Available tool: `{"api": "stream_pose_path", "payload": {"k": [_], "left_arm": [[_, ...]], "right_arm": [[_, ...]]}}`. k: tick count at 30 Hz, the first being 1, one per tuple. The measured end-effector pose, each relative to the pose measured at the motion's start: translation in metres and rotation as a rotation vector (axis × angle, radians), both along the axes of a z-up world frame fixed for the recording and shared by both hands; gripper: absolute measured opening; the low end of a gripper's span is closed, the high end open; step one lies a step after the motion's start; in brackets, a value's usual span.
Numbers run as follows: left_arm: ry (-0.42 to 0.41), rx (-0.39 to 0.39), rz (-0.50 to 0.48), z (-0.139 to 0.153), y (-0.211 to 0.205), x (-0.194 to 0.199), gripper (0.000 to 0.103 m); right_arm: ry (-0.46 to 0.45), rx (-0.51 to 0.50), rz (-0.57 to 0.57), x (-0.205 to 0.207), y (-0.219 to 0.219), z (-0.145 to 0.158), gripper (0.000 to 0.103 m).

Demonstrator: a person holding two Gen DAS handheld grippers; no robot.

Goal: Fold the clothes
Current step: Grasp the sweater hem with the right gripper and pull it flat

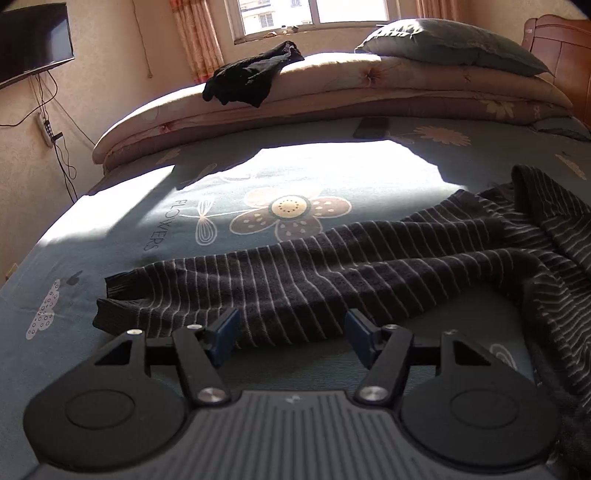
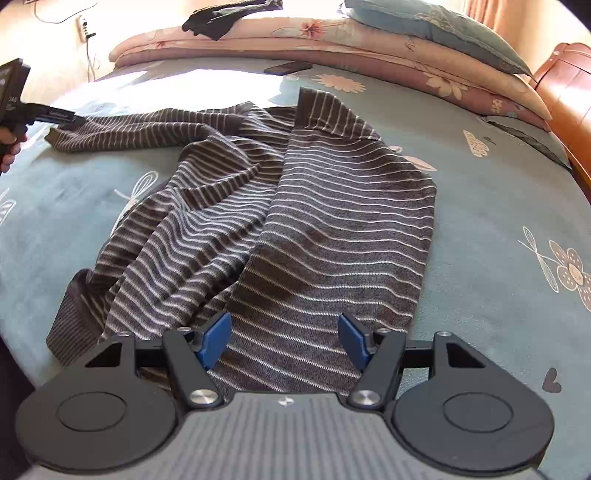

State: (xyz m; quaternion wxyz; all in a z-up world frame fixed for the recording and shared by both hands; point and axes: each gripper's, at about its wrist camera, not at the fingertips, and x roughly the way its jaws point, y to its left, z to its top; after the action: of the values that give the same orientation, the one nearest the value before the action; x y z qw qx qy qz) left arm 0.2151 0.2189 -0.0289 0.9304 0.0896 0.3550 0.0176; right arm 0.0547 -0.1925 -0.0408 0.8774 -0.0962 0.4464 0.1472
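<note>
Two grippers out over one dark striped sweater (image 2: 314, 206) spread rumpled on a blue-green bedsheet (image 2: 498, 206) printed with flowers. Left gripper (image 1: 291, 334) low at the near edge of a long sleeve (image 1: 258, 291), blue fingers (image 1: 225, 332) wide apart with nothing between them, sleeve cloth lying just ahead of the tips and its two ribbed cuffs toward the left. Right gripper (image 2: 284, 339) above the sweater's lower body, blue pads (image 2: 216, 339) likewise spread, striped cloth under the gap but not pinched. Body of the sweater flat on the right half, bunched and creased on the left half, ribbed hem (image 2: 70, 317) at the near left. Seen from the right wrist view, the left gripper at the far left edge, held by a hand (image 2: 9, 147), its tip at the sleeve end; touching or just above the cloth, cannot tell. Farther back: a folded floral quilt (image 2: 369, 48) across the bed, a grey-blue pillow (image 1: 454, 42) on top of it, a black garment (image 1: 251, 75) draped over its left end, a dark phone (image 2: 288, 67) on the sheet in front of it. Wooden headboard (image 2: 565, 85) at the right, window (image 1: 314, 14) behind, television (image 1: 33, 40) on the left wall.
</note>
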Motion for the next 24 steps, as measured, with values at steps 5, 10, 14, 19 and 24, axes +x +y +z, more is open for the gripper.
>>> {"api": "stream_pose_path", "payload": {"k": [5, 10, 14, 19, 24], "left_arm": [[0.044, -0.006, -0.253, -0.009, -0.086, -0.054, 0.066], [0.042, -0.011, -0.405, -0.013, -0.141, -0.105, 0.068], [0.011, 0.008, -0.434, -0.012, -0.157, -0.136, 0.074], [-0.024, 0.033, -0.443, -0.012, -0.168, -0.169, 0.076], [-0.045, 0.048, -0.432, -0.014, -0.167, -0.182, 0.076]], "right_arm": [[0.034, -0.044, 0.196, -0.032, 0.012, -0.006, 0.069], [0.046, -0.043, 0.381, -0.064, 0.020, -0.015, 0.069], [0.046, -0.078, 0.439, -0.082, 0.031, -0.024, 0.068], [0.064, -0.009, 0.303, -0.078, 0.035, -0.030, 0.059], [0.052, -0.023, 0.090, -0.065, 0.042, -0.039, 0.047]]}}
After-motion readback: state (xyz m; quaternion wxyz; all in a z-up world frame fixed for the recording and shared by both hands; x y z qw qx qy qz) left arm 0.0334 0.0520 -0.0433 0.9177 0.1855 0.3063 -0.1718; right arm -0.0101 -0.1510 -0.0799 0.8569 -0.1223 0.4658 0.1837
